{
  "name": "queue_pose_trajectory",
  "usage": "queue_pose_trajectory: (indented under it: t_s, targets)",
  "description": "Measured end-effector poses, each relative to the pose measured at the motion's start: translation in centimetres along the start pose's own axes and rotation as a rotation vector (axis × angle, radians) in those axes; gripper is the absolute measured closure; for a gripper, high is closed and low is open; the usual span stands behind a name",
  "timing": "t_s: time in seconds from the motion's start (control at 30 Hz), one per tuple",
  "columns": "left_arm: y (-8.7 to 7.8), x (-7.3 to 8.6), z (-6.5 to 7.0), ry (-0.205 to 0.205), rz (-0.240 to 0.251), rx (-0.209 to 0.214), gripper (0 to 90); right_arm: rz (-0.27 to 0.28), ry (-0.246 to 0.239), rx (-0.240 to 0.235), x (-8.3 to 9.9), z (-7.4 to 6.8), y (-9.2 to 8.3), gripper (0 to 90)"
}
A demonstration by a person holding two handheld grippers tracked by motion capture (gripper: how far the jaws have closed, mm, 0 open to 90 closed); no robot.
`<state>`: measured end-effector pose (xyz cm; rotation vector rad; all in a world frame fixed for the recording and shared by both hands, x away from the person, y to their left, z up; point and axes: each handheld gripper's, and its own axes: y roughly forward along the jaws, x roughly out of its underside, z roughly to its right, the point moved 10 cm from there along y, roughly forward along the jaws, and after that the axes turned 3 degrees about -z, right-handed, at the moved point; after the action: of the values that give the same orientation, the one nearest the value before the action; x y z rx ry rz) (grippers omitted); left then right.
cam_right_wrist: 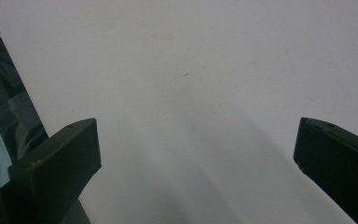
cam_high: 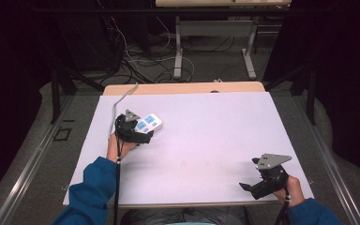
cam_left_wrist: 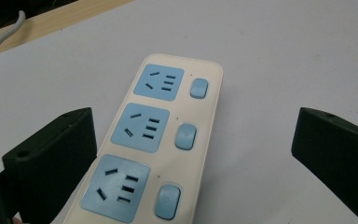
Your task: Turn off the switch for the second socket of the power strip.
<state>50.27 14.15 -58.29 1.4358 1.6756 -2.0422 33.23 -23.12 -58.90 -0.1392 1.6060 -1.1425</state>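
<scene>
Your left gripper sits at the far left part of the white surface, right over the near end of the power strip. In the left gripper view its jaws are spread wide, one on each side of the power strip, and neither pad presses on it: the left jaw stands just beside the strip's long edge, while the right jaw is well clear of the other edge, with bare surface showing in between. The strip lies flat on the surface, its length running away from your gripper. It is a cream body with three blue socket panels in a row, and a small blue switch sits beside each panel. Its grey cable runs off the far end toward the wooden back edge of the surface.

Your right gripper rests near the front right corner of the surface, well apart from the power strip. In the right gripper view its jaws are also spread wide with nothing between them, only the bare white surface ahead. The blue sleeve of your left arm comes in from the bottom of the high view.
</scene>
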Motion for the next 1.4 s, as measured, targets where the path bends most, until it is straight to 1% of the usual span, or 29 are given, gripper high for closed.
queue_pose_trajectory:
  t_s: [0.03,0.17,0.23,0.33,0.37,0.4,0.43,0.5,0.53,0.6,0.67,0.7,0.73,0.77,0.8,0.83,0.9,0.93,1.03,1.13,1.17,1.27,1.33,1.4]
  targets:
    - [0.0,0.0,0.1,-0.005,0.001,0.002,0.0,0.004,0.005,0.002,0.0,0.0,0.0,0.0]
    - [-0.2,0.3,0.0,0.002,-0.006,0.001,0.0,0.003,0.005,0.003,0.0,0.0,0.0,0.0]
    - [-0.3,0.3,0.0,0.002,0.003,-0.004,0.0,0.003,0.006,0.005,0.0,0.0,0.0,0.0]
    - [-0.6,0.5,0.0,0.006,-0.006,0.000,0.0,0.007,0.016,0.005,0.0,-0.1,0.0,0.0]
    - [-0.7,0.4,0.1,0.003,0.008,-0.002,0.0,0.007,0.017,0.006,0.0,-0.2,0.0,0.0]
    - [-0.9,0.5,0.1,0.007,0.006,-0.006,0.0,0.007,0.007,0.009,0.0,-0.1,0.0,0.0]
    - [-1.0,0.6,0.0,0.012,0.006,-0.010,0.0,0.005,0.013,0.005,0.0,-0.1,0.0,0.0]
    - [-1.4,0.6,0.1,0.006,0.014,-0.009,0.0,-0.003,0.017,0.000,0.0,-0.2,-0.1,0.0]
    - [-1.5,0.6,0.2,0.000,0.018,-0.008,0.0,0.009,0.007,0.005,-0.1,-0.1,0.0,0.0]
    - [-1.9,0.7,0.1,0.011,0.018,-0.009,0.0,0.005,0.011,0.003,-0.1,-0.1,0.0,0.0]
    - [-2.2,0.7,0.1,0.013,0.020,-0.015,0.0,-0.003,-0.004,0.001,0.0,-0.1,0.0,0.0]
    - [-2.3,0.7,0.2,0.003,0.026,-0.014,0.0,-0.004,0.002,0.004,0.0,-0.1,0.0,0.0]
    - [-2.4,0.8,0.3,0.001,0.024,-0.013,0.0,0.008,0.000,0.007,-0.1,0.0,0.0,0.0]
    - [-2.6,0.9,0.3,0.004,0.022,-0.008,0.0,0.002,0.005,0.002,0.0,-0.1,0.0,0.0]
    - [-2.7,1.0,0.3,0.000,0.024,-0.014,0.0,0.005,0.002,0.003,-0.1,-0.1,0.0,0.0]
    - [-2.9,1.1,0.4,-0.008,0.025,-0.016,0.0,0.009,0.009,0.005,-0.1,-0.1,0.0,0.0]
    - [-3.4,1.4,0.4,-0.003,0.024,-0.018,0.0,0.007,0.016,0.005,-0.1,-0.2,0.0,0.0]
    - [-3.6,1.6,0.4,-0.014,0.020,-0.017,0.0,0.009,0.005,0.007,-0.1,-0.1,0.0,0.0]
    - [-4.3,1.9,0.3,-0.016,0.027,-0.021,0.0,0.004,0.009,0.002,0.0,-0.2,0.0,0.0]
    - [-4.8,2.3,0.4,-0.024,0.035,-0.015,0.0,0.007,-0.003,0.000,-0.1,-0.1,0.0,0.0]
    - [-5.1,2.4,0.5,-0.023,0.031,-0.015,0.0,-0.004,0.007,-0.001,0.0,-0.2,0.0,0.0]
    - [-5.5,2.8,0.7,-0.013,0.031,-0.014,0.0,0.000,-0.004,-0.003,-0.1,-0.1,0.0,0.0]
    - [-5.8,3.1,0.9,-0.009,0.020,-0.012,0.0,0.001,0.000,-0.002,-0.1,-0.1,0.0,0.0]
    - [-6.1,3.4,1.2,-0.010,0.022,-0.007,0.0,-0.001,0.005,-0.001,0.0,-0.2,0.0,0.0]
